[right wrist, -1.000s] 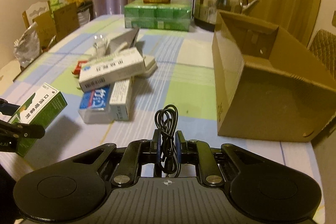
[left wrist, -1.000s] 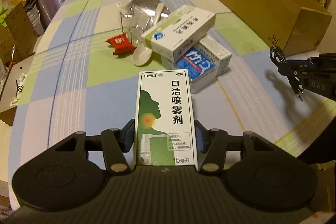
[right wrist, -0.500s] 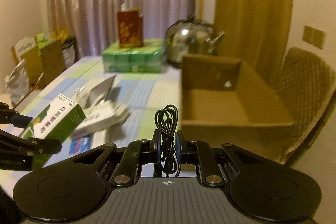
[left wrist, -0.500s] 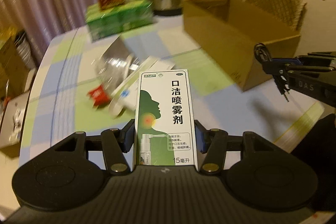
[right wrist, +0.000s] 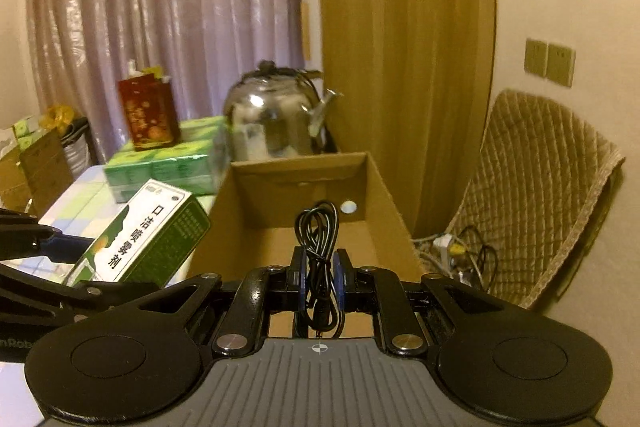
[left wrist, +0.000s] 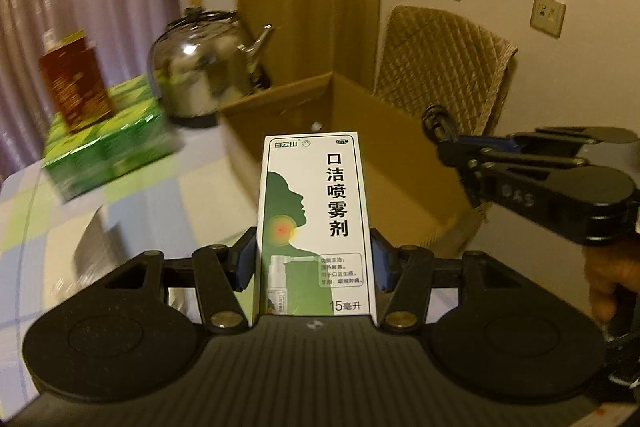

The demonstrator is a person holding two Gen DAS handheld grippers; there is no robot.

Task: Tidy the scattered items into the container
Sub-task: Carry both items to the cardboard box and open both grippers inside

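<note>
Both grippers have risen from the table toward the cardboard box [right wrist: 304,187]. Left gripper [left wrist: 314,263] clamps the spray box [left wrist: 316,223] before the near edge; right gripper [right wrist: 318,273] pinches the black cable [right wrist: 318,239] above it.

The white and green cardboard medicine box [left wrist: 316,223] is showing large black characters "口洁喷雾剂" running down its front, "白云山" in a small frame at the top left, "OTC" in a tiny oval at the top right, and "15毫升" at the bottom. The black right hand-held gripper [left wrist: 442,131] is bearing faint embossed letters reading roughly "DAS".
</note>
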